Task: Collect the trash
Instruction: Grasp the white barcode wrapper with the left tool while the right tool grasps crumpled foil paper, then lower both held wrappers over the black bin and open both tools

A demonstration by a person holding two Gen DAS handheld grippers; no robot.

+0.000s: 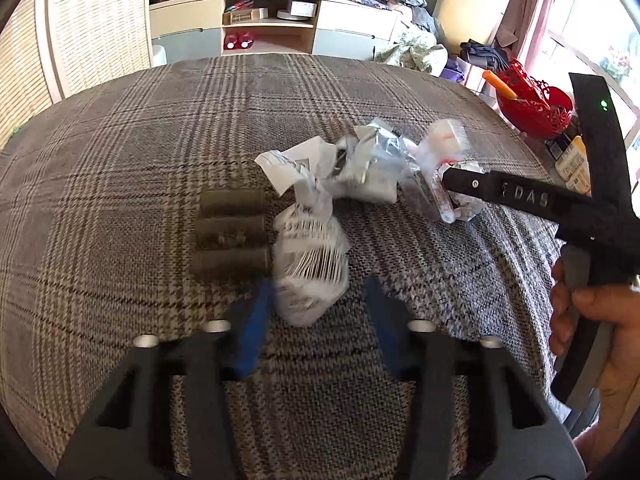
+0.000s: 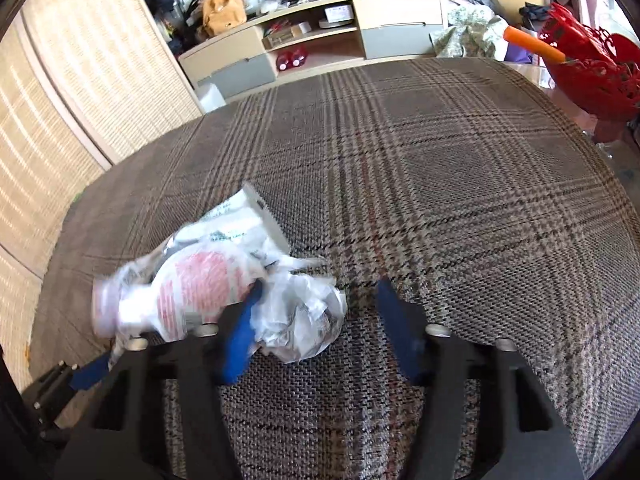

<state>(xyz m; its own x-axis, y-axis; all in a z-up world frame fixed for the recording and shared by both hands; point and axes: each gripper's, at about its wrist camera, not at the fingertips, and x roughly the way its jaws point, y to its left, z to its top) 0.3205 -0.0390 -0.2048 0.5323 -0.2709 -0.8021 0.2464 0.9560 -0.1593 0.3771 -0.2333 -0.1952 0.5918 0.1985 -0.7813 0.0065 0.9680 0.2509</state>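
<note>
A plaid table carries crumpled wrappers mid-surface, well in from every edge. The left gripper stands apart around one wrapper; the right gripper, apart, straddles another.

A table covered with a brown and grey checked cloth carries everything. Near its middle lies a loose heap of crumpled plastic wrappers, clear and white, some printed. Closer in, a white printed bag lies on the cloth. Just beside it, to the left in the left wrist view, sit three dark cylinders side by side.
</note>
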